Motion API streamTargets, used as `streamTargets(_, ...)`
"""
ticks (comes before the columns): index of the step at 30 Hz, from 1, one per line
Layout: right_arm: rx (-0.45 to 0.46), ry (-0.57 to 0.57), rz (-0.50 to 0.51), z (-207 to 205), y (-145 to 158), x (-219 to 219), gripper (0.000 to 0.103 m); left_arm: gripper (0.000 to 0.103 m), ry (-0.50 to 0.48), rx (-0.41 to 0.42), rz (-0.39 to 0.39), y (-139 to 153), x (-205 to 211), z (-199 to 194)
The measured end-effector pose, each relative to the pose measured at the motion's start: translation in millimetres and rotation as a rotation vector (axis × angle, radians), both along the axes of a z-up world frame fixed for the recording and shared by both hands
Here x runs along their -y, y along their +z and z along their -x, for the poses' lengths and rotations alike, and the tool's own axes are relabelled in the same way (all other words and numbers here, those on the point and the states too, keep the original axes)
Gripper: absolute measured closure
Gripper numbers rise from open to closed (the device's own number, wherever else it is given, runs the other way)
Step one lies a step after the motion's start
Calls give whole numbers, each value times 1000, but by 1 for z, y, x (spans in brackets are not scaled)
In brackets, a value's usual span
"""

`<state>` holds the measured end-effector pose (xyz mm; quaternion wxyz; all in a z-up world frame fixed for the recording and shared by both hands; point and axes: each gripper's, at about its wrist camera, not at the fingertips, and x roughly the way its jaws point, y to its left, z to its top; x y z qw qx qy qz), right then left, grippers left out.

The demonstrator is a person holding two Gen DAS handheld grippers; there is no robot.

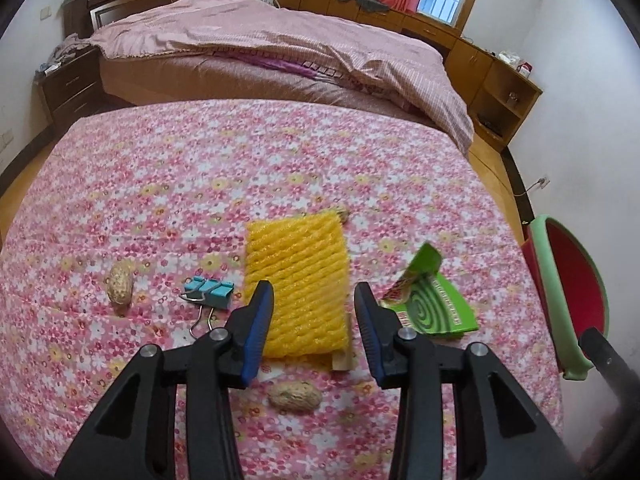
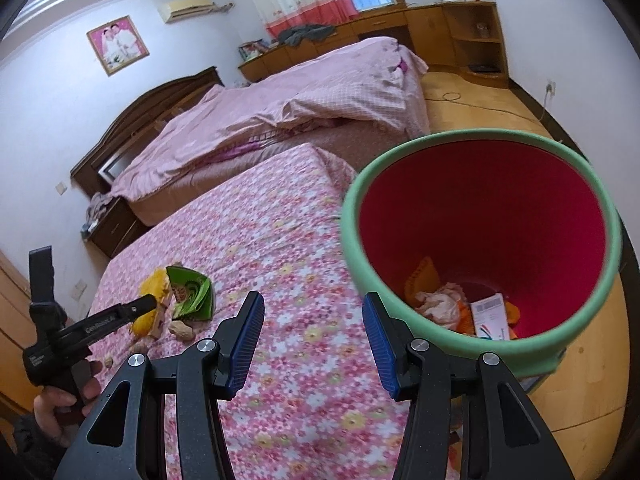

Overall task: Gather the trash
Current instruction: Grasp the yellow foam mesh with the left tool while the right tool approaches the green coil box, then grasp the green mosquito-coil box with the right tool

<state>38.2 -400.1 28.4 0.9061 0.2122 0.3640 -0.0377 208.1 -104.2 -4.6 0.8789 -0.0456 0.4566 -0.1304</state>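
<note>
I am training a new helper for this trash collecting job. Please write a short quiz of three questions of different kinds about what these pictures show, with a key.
1. True or false: the left tongs are closed on the yellow foam net.
2. Multiple choice: the bin at the edge of the flowered cloth is A) empty, B) holding some trash already, C) covered by a lid.
3. Fill in: just left of the yellow foam net lies a blue binder ____.

Key: 1 false, the tongs stand open above the net. 2 B. 3 clip.
</note>
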Motion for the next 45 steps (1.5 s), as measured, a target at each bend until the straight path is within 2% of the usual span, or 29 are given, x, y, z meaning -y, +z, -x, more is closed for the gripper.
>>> streamTargets(6,-18,37,2,-16,-6,-14,50,61,-13,29,-6,-3,3,5)
streamTargets(8,-23,49,4,-21,-7,-19,50,52,-29,34,2,-3,5,9)
streamTargets(13,-34,79,15,-30,-7,-34,50,52,-44,57,10,-6,7,16)
streamTargets(16,-41,92,23,-35,-7,-42,50,69,-27,67,-12,-6,4,17)
streamTargets(19,-47,104,22,-39,-8,-50,50,74,-33,76,-3,-8,0,20)
streamTargets(23,-59,125,25,-45,-11,-63,50,91,-70,92,7,-10,-6,20)
streamTargets(25,-69,138,26,-50,-14,-70,50,92,-82,94,20,-10,-8,21)
streamTargets(27,-77,148,26,-53,-17,-75,50,93,-86,92,42,-10,-12,22)
streamTargets(30,-86,164,24,-60,-22,-83,50,97,-90,94,126,-5,-21,24)
streamTargets(33,-92,175,19,-65,-25,-88,50,98,-88,133,197,5,-32,29)
streamTargets(41,-112,199,6,-80,-36,-102,50,98,3,192,307,20,-73,30)
streamTargets(44,-104,205,-5,-85,-36,-105,57,98,26,195,322,20,-80,31)
streamTargets(45,-102,198,-7,-86,-37,-104,67,98,28,193,324,20,-76,29)
